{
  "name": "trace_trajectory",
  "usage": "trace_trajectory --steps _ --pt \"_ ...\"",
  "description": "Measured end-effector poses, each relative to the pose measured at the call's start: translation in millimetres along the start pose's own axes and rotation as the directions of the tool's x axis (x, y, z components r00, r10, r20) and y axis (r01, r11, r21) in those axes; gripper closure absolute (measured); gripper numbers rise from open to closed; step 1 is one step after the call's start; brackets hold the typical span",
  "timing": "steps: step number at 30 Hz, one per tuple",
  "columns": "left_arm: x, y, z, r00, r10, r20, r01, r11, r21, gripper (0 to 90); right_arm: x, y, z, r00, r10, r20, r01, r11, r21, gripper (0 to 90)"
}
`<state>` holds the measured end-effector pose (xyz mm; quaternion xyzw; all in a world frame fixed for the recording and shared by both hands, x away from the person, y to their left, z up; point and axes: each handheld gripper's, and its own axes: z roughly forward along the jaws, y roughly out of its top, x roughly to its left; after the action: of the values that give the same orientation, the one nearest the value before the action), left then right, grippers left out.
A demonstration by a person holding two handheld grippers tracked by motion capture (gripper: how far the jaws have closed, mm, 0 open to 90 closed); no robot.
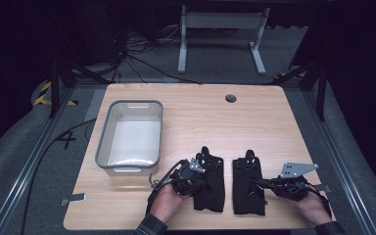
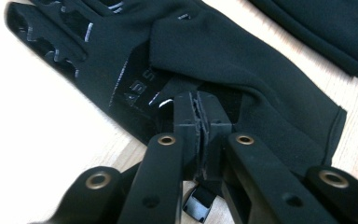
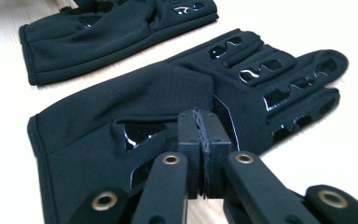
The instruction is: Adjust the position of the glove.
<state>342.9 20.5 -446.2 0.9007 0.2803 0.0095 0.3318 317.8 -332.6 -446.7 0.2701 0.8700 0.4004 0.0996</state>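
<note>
Two gloves flat: left glove (image 1: 209, 182) at left gripper (image 1: 199, 170) tips, right glove (image 1: 248, 186) at right gripper (image 1: 259, 184) tips.

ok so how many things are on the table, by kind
black gloves: 2, the left glove and the right glove
grey bin: 1
total: 3
</note>
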Motion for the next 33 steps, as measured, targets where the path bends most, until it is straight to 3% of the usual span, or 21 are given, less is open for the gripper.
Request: trace_trajectory --steps 5,10,18,23,33 --pt "4.5 -4.4 -4.5 0.9989 -0.038 -0.028 0.037 0.9991 -0.02 78.0 -0.8 3.6 11.3 0.9999 -0.011 -0.013 0.012 0.999 0.033 89.9" --pt "10.2 -8.4 -1.1 0.9947 -0.086 -0.057 0.084 0.9961 -0.025 62.7 -0.3 3.2 17.0 0.9996 -0.027 -0.01 0.028 0.997 0.069 89.9" --pt "14.4 -7.0 5.0 0.9909 -0.119 -0.063 0.116 0.9922 -0.045 54.9 0.6 2.7 18.2 0.9994 -0.035 -0.006 0.035 0.997 0.076 89.9" --pt "11.4 -5.8 7.2 0.991 -0.102 -0.086 0.098 0.9939 -0.051 56.2 0.6 2.6 18.4 0.9993 -0.038 -0.006 0.038 0.996 0.076 90.0" --pt "6.2 -3.2 11.1 0.9907 -0.104 -0.088 0.099 0.9935 -0.056 75.1 2.5 4.2 20.7 0.999 -0.044 -0.009 0.045 0.996 0.075 90.0"
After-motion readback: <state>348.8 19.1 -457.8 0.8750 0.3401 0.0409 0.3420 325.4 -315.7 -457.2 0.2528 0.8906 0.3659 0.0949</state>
